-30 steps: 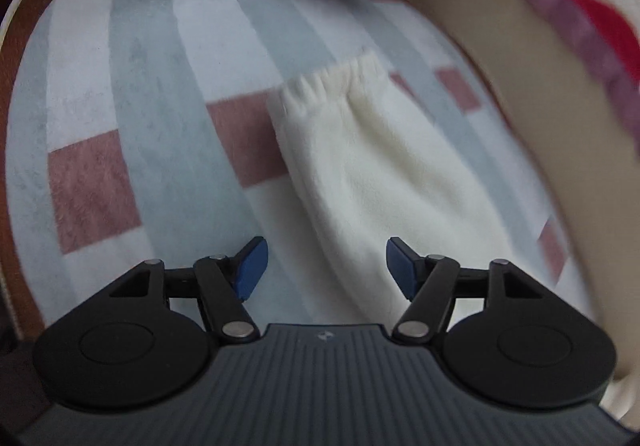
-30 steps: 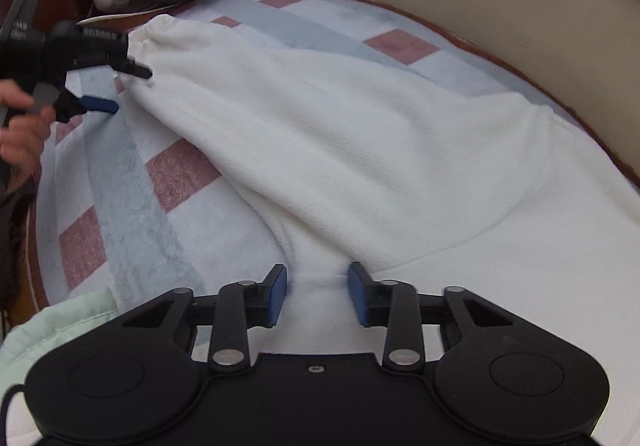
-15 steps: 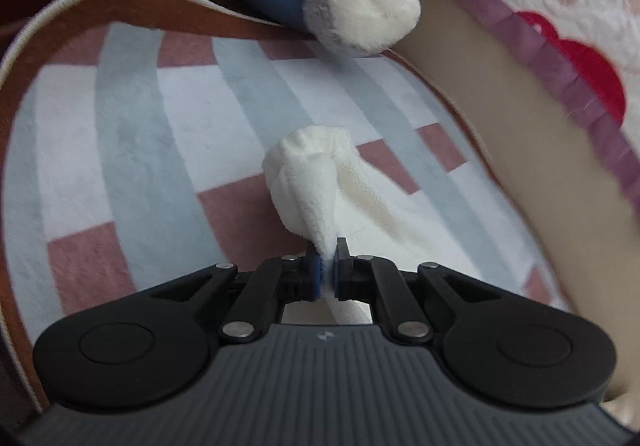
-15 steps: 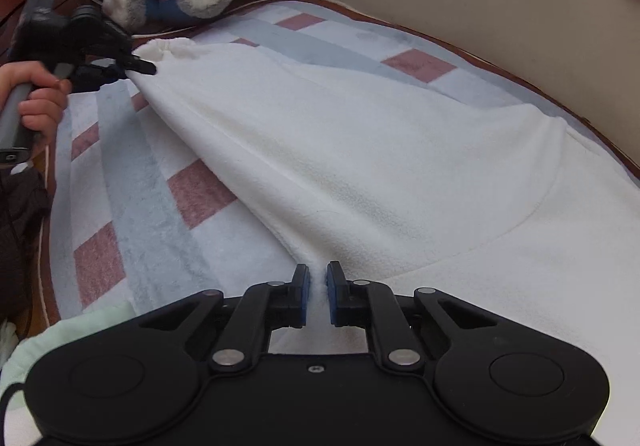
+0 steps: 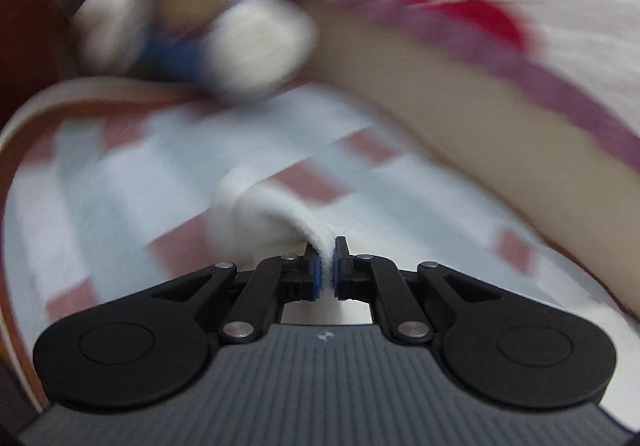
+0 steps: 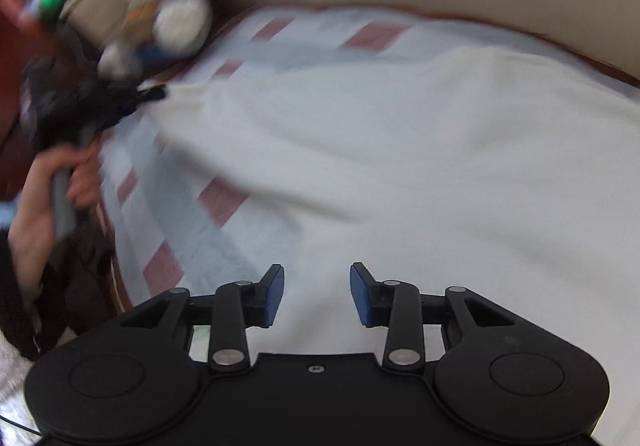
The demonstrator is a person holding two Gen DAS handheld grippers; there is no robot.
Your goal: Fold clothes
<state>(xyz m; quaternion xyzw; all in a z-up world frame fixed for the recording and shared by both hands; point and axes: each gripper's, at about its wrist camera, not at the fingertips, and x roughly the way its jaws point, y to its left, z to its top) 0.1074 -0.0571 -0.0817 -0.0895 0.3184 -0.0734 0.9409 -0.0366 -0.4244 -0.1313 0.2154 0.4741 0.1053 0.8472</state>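
A cream fleece garment [image 6: 400, 150] lies spread on a striped bed cover [image 6: 192, 230]. My left gripper [image 5: 327, 270] is shut on the garment's sleeve cuff [image 5: 260, 214] and holds it lifted off the cover; it also shows at the left of the right wrist view [image 6: 156, 92], pinching the sleeve end. My right gripper [image 6: 317, 296] is open and empty, just above the garment's near edge. Both views are blurred by motion.
A plush toy [image 5: 240, 46] sits at the head of the bed, also in the right wrist view [image 6: 172, 22]. A beige headboard cushion [image 5: 480, 118] with a purple-trimmed quilt [image 5: 540, 26] runs along the far side. The bed's brown edge [image 5: 24, 118] is at left.
My right gripper has opened and let go of the garment's edge. My left gripper stays shut on the cuff and has lifted and swung it; both cameras are moving fast.
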